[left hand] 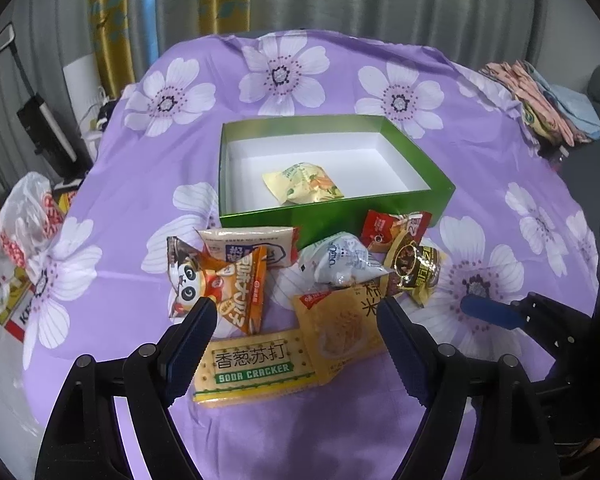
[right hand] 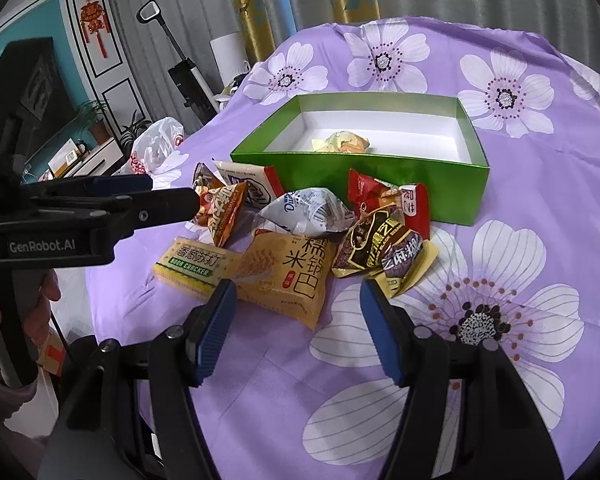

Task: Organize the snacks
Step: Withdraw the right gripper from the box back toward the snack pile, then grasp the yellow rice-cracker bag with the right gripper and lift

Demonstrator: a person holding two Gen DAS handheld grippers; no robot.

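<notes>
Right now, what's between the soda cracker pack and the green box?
In the left wrist view, the white cracker packet and orange panda snack bag lie between the soda cracker pack and green box.

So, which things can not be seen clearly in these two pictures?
- Pale yellow packet in the green box: right wrist view, the near wall hides its lower part.
- Panda packet: right wrist view, the left gripper covers it.
- White packet: small print unreadable, both views.

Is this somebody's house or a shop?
Most likely a home living room: curtains hang behind, a red knot ornament decorates the wall, and a flowery purple cloth covers the surface holding the snacks.
</notes>
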